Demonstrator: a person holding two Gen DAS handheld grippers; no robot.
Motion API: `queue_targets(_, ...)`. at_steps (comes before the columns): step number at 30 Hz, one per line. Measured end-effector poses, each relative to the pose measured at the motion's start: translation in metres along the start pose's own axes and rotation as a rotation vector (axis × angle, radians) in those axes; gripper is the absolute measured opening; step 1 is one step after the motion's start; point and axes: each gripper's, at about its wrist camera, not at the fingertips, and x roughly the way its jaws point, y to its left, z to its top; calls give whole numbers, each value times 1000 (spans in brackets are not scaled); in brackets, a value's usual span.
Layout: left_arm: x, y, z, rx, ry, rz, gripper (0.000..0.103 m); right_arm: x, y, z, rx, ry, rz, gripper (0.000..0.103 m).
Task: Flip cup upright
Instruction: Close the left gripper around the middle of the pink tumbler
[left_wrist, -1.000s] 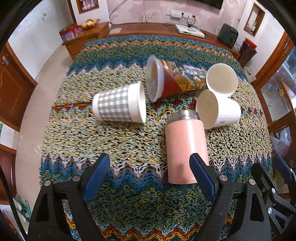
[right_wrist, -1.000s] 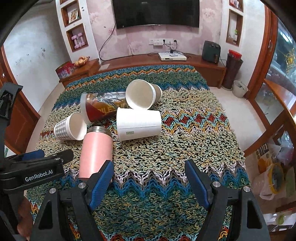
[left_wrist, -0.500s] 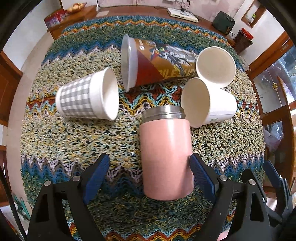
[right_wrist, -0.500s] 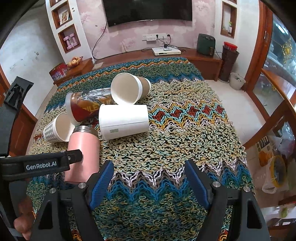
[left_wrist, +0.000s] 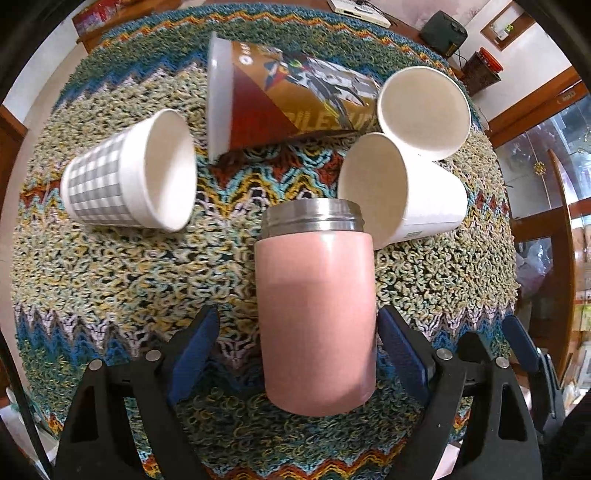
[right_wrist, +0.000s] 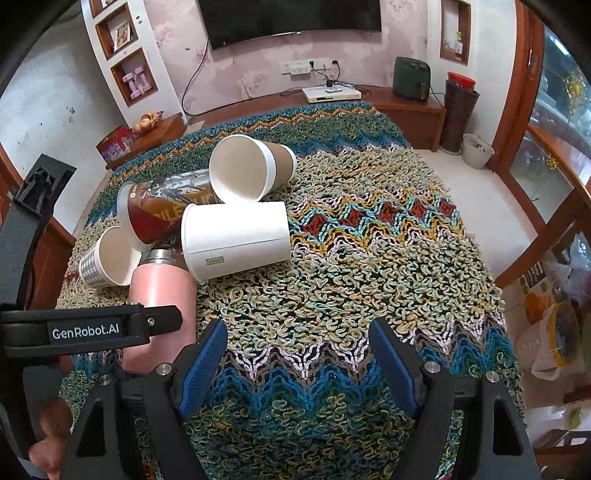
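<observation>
A pink steel-rimmed cup (left_wrist: 317, 314) lies on its side on the knitted cloth, mouth pointing away; it also shows in the right wrist view (right_wrist: 159, 310). My left gripper (left_wrist: 299, 343) is open, its blue pads on either side of the cup's lower body, the right pad close to the cup wall. Beyond lie a checked paper cup (left_wrist: 125, 181), a tall printed cup (left_wrist: 288, 99), a white cup (left_wrist: 402, 195) and a brown-sleeved cup (left_wrist: 424, 110), all on their sides. My right gripper (right_wrist: 299, 354) is open and empty over bare cloth.
The knitted zigzag cloth (right_wrist: 369, 258) covers the table. The left gripper's body (right_wrist: 85, 328) reaches in at the left of the right wrist view. A wooden cabinet (right_wrist: 406, 107) and a television stand behind the table; a wooden chair (right_wrist: 546, 192) is at the right.
My left gripper has moved forward and down, so the pink cup now sits between its pads. The right gripper has moved slightly nearer the table. No cup has moved.
</observation>
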Motion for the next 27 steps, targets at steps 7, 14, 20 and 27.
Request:
queue_targets(7,22,-13,5,-10,78,-49,71,10,-3,3,13,17,17,79)
queue_targets(14,26,-21,5,-20,77,-65,70,19,-7,4,27,30,28,79)
queue_targets(20,15,-9,3,-24,69,-65,70,18,-7,2,33,30,32,79)
queue_targets(27,2,-6,-4,-8,37,-48,70,11,-9,1,40,15,31,79)
